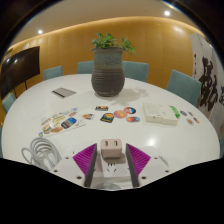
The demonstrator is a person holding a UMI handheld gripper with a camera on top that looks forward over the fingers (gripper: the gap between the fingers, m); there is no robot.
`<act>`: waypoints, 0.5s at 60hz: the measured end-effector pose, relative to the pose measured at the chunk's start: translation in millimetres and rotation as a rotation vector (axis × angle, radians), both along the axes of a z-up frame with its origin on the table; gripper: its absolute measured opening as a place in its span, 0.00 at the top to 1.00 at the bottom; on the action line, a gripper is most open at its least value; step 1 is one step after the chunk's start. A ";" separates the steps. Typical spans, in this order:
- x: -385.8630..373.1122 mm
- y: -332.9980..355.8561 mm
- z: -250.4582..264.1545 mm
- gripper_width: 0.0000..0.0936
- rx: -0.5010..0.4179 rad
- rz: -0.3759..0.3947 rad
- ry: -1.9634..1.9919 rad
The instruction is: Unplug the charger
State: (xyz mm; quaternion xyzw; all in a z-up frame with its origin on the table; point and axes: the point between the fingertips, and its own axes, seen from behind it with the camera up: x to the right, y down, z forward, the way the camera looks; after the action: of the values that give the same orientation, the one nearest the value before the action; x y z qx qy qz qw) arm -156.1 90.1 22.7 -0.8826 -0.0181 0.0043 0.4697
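A small white charger cube (112,150) stands between my fingertips, its face with two slots turned toward me. My gripper (112,152) is shut on it, with the purple pads (86,158) pressing on both of its sides. Below it, between my fingers, lies a white power strip (110,172) with socket holes showing just behind the charger. I cannot tell whether the charger's prongs are still in the strip. A coiled white cable (40,150) lies to the left of my fingers.
All this is on a round white table (150,135). Beyond the charger lie colourful cards (62,122), round coasters (124,114) and a white box (158,112). A tall grey vase with a plant (108,70) stands mid-table. Teal chairs ring the far side.
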 end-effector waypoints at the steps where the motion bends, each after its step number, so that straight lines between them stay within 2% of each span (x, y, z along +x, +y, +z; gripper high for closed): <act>1: 0.1 1.9 0.3 0.43 0.003 0.001 -0.004; 3: 1.8 4.9 0.0 0.61 0.006 0.003 -0.027; 4: -0.1 5.6 0.4 0.64 0.009 0.015 -0.036; 22: -0.7 6.6 3.7 0.80 0.010 0.012 -0.027; 27: -1.1 6.5 8.8 0.81 0.009 0.008 -0.009; 30: -2.6 16.9 60.1 0.80 0.161 0.015 0.002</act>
State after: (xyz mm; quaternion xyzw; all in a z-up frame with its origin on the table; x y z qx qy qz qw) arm -158.8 107.0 82.9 -0.8418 -0.0245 0.0074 0.5391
